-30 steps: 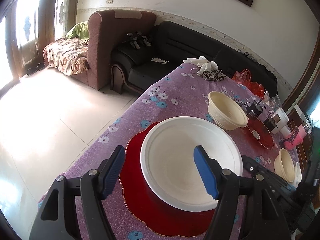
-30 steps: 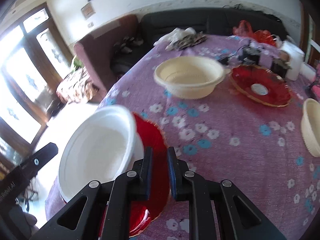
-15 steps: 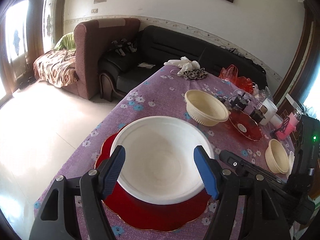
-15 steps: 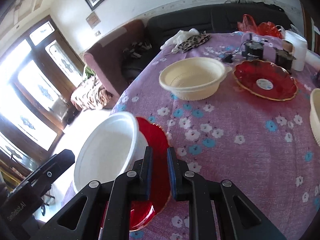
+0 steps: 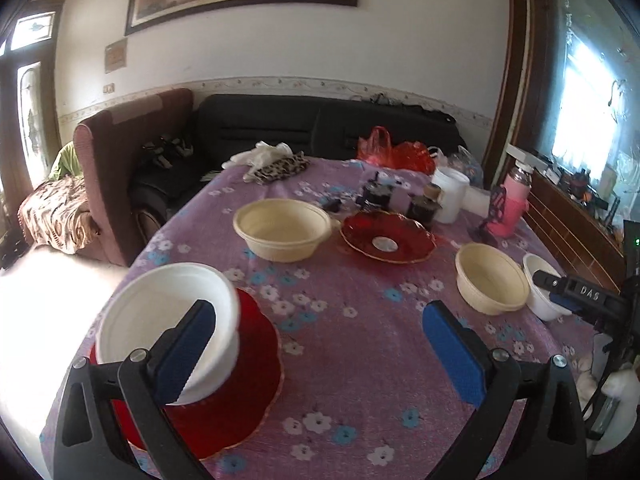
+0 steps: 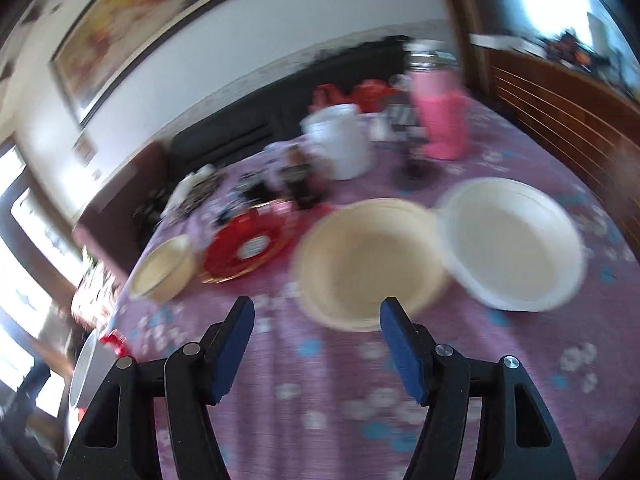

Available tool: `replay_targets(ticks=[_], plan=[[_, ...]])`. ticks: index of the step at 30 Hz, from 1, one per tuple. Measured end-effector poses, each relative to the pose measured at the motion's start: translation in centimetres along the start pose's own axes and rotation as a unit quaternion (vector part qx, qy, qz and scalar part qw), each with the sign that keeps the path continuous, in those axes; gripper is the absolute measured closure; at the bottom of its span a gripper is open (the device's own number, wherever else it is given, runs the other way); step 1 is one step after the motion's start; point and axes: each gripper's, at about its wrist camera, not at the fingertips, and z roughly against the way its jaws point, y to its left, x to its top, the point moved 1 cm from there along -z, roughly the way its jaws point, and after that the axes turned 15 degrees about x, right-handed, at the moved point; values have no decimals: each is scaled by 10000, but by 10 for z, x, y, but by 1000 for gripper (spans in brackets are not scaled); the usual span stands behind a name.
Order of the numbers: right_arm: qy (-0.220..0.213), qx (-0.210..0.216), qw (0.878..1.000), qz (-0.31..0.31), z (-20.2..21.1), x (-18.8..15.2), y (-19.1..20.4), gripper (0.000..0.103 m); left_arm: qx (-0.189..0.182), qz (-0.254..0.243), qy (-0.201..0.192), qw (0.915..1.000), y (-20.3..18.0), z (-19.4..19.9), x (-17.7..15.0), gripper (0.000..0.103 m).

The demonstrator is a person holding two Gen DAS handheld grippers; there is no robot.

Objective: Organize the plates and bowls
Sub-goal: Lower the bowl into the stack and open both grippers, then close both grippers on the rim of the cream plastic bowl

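Two wrist views over shared table (image 5: 360, 360)

The whole right wrist view is motion-smeared: the cream bowl (image 6: 370, 266) and the white bowl (image 6: 516, 244) beside it have doubled rims. In the left wrist view, the left claw (image 5: 320, 350) hides part of the white bowl (image 5: 160, 320); the red plate (image 5: 236, 392) beneath it is mostly covered.

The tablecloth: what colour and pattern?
Purple tablecloth with white and blue flowers, clearest in the left wrist view.

Glossy red plate (image 5: 224, 412), probably glass; matt white bowl (image 5: 160, 316); cloth tablecloth (image 5: 360, 352).
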Motion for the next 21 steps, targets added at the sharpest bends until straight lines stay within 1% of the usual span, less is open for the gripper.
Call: replay_targets(ticks=[3,5,7,10,11,13,14,18,19,20,21], plan=[[-231,-231,9985,-447,30,6,-53,34,-180,-196,181,9995,-28,-9,-6,0],[-278,-241,9973,-642,42,5,-74,34,-265,-299,313,9987,-46,-13,-10,0],[-216,-127,9971,-725,41,2,-83,34,-323,-336,415,9981,-56,-18,-13,0],[34,181,9964,-830,27,-7,-85,34,-390,-387,601,9967,-71,-23,-19,0],[54,276,9956,-894,20,-10,-85,34,-399,-399,640,9964,-73,-25,-21,0],[100,336,9932,-1106,3,-13,-83,34,-376,-434,705,9959,-77,-26,-24,0],[58,354,9917,-1236,-5,-13,-85,34,-354,-449,731,9957,-78,-28,-25,0],[-90,129,9823,-1869,-41,-12,-91,34,-296,-448,764,9956,-76,-30,-27,0],[-83,58,9805,-1962,-49,-12,-92,36,-284,-444,764,9957,-74,-30,-26,0],[-56,-2,9788,-2049,-56,-12,-93,51,-275,-436,766,9957,-73,-30,-26,0],[1,29,9769,-2135,-64,-12,-95,63,-266,-425,769,9958,-71,-31,-26,0]])
